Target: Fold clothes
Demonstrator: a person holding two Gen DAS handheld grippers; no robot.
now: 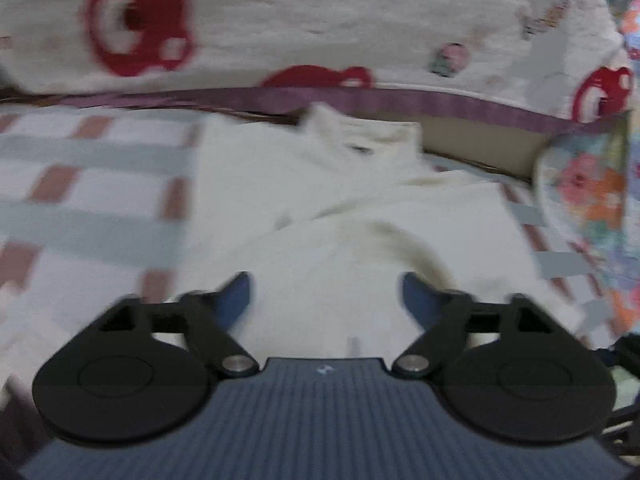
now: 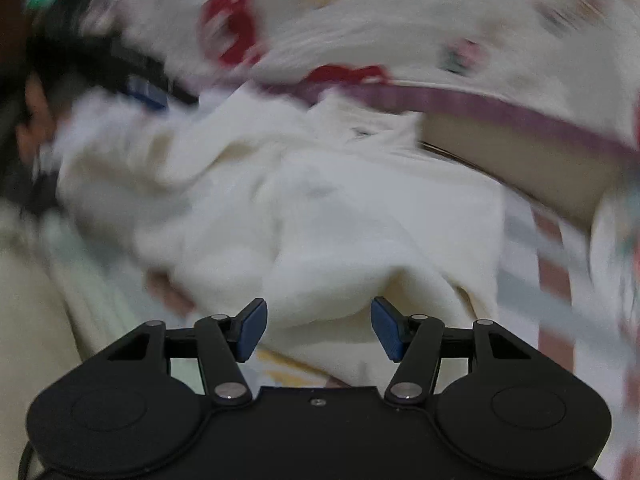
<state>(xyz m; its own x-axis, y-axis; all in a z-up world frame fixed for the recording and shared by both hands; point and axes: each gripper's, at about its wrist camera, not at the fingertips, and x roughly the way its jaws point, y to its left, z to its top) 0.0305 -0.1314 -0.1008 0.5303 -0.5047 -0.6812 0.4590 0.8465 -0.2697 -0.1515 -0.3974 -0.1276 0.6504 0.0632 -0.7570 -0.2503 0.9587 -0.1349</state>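
Observation:
A cream-white garment (image 1: 340, 216) lies partly folded on a checked bedsheet (image 1: 92, 184), its collar toward the far side. My left gripper (image 1: 326, 300) hovers open just over the garment's near part, blue pads wide apart with nothing between them. In the right wrist view the same garment (image 2: 320, 208) looks rumpled and blurred by motion. A bulge of its near edge sits between the blue pads of my right gripper (image 2: 319, 330), which stands open. The other gripper (image 2: 136, 80), dark and blurred, shows at the garment's upper left.
A white quilt with red prints (image 1: 280, 20) and a purple band (image 1: 400, 100) lies across the far side. A floral cloth (image 1: 588, 196) sits at the right. A cardboard-coloured edge (image 1: 480, 144) shows under the quilt. A hand (image 2: 172, 292) appears under the garment's left part.

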